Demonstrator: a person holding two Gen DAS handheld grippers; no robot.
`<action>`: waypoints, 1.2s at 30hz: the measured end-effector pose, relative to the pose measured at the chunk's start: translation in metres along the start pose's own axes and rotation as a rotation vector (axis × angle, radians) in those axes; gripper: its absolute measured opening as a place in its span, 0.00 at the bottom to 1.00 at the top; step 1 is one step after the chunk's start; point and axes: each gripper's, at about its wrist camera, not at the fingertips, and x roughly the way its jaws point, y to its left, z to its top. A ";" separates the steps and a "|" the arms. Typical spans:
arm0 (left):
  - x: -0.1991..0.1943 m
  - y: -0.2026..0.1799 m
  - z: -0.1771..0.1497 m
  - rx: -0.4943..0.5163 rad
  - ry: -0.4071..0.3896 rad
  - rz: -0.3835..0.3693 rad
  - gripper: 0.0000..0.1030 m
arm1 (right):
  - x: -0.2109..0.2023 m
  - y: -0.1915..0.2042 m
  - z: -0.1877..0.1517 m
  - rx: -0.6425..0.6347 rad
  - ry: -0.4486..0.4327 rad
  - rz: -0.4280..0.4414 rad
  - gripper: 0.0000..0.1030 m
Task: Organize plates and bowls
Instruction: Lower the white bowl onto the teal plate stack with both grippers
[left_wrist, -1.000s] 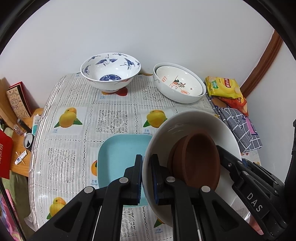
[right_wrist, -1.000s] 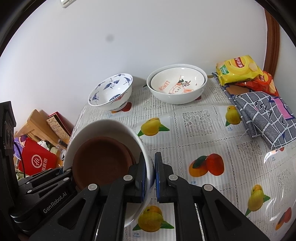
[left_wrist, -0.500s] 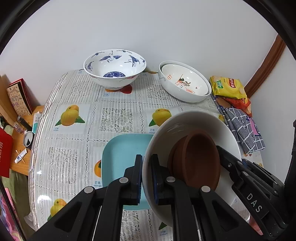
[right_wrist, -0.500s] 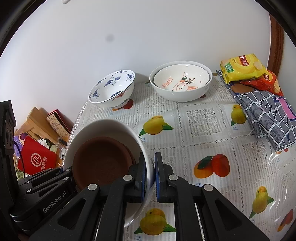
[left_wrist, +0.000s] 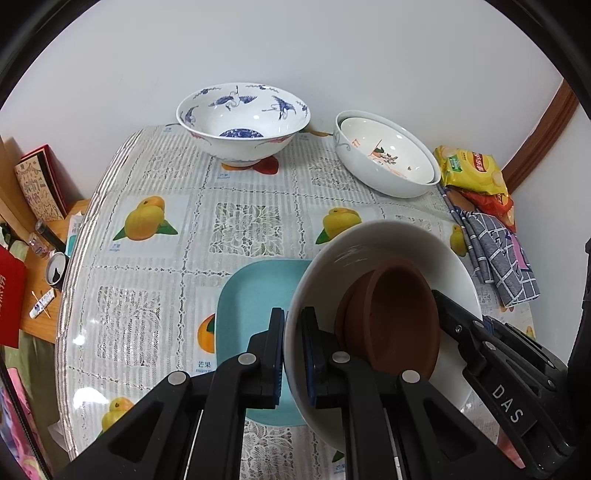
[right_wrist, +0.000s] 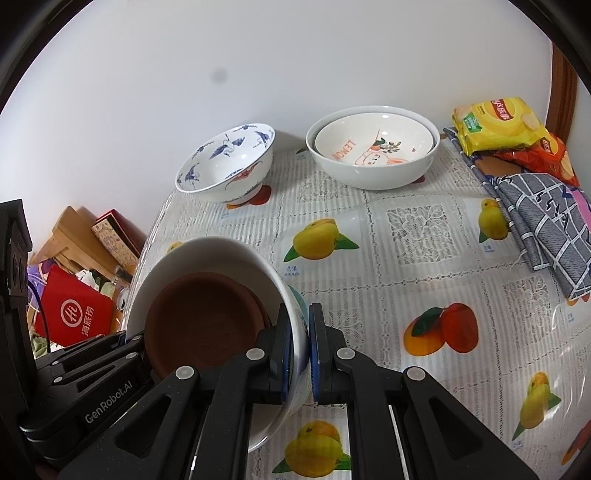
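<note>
1. Left wrist view: my left gripper (left_wrist: 293, 354) is clamped narrow on the near-left rim of the white bowl (left_wrist: 369, 243), one pad outside, one inside.
2. Right wrist view: my right gripper (right_wrist: 301, 354) pinches the opposite rim of the same white bowl the same way, so I carry it between both claws, tilted.
3. Contents: a brown bowl (left_wrist: 399, 321) sits nested inside the white bowl; it may be two brown pieces stacked, but I cannot tell for sure.
4. Position: the white bowl hangs over the teal plate (left_wrist: 255, 291), which lies flat on the fruit-print tablecloth (left_wrist: 147, 288) near the front edge. Whether the bowl already touches the plate I cannot tell.
5. Done, as I judge it: brown bowl nested in white; at the back, the lemon-print bowl (right_wrist: 373, 144) already sits inside a larger white one.
6. Left, as I judge it: set my stack onto the teal plate and release; the blue crane bowl (left_wrist: 242, 118) stands alone by the wall, not yet grouped.
7. Unrelated: snack packets (right_wrist: 495, 123) and a checked cloth (right_wrist: 546, 225) at the right edge.
</note>
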 end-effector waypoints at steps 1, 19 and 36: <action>0.002 0.001 0.000 0.000 0.003 0.001 0.09 | 0.002 0.000 0.000 0.000 0.003 0.000 0.08; 0.039 0.012 -0.002 -0.020 0.069 0.014 0.09 | 0.042 -0.007 -0.005 0.011 0.073 0.009 0.08; 0.058 0.030 0.001 -0.032 0.085 0.034 0.09 | 0.072 0.001 -0.004 -0.003 0.102 0.032 0.09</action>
